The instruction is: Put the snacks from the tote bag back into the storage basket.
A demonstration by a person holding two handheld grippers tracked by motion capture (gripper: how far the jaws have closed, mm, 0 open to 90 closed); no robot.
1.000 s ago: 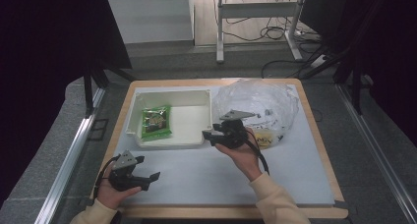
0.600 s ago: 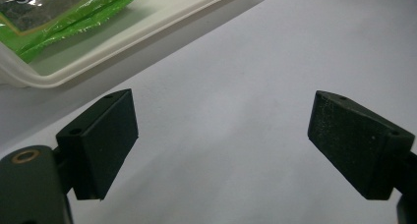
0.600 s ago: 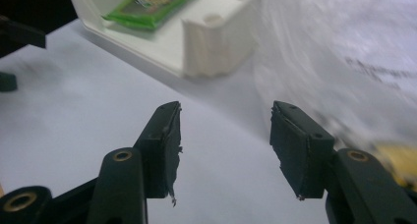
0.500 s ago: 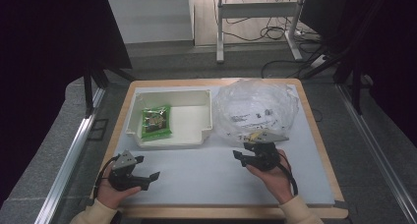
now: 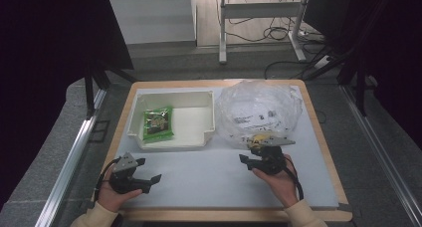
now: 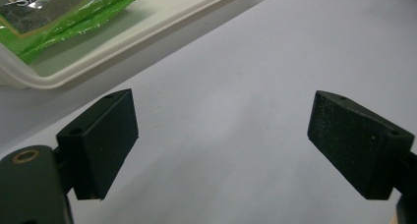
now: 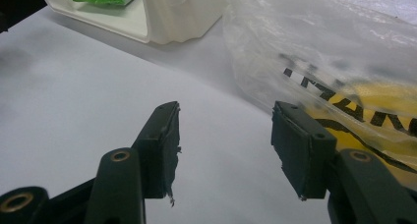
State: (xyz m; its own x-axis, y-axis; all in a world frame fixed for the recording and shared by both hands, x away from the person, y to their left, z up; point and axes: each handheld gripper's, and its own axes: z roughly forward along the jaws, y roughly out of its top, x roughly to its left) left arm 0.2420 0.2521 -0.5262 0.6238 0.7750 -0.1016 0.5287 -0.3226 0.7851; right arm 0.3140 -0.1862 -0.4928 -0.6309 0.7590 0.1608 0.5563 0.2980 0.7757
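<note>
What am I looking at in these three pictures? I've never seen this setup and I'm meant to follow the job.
No robot arm here: a person sits at a table and holds a hand tool with two black jaws in each hand. The wide picture comes from a fixed camera above, looking down. In it the left gripper sits at the lower left and the right gripper at the lower right. The other two pictures come from small cameras riding on each tool, looking along its jaws.

On the white mat stand a white plastic bin with a green snack packet in it, and a crumpled clear plastic bag with something yellow inside.

Both grippers are open and hold nothing. The right one's jaws point at the bag's near edge.
</note>
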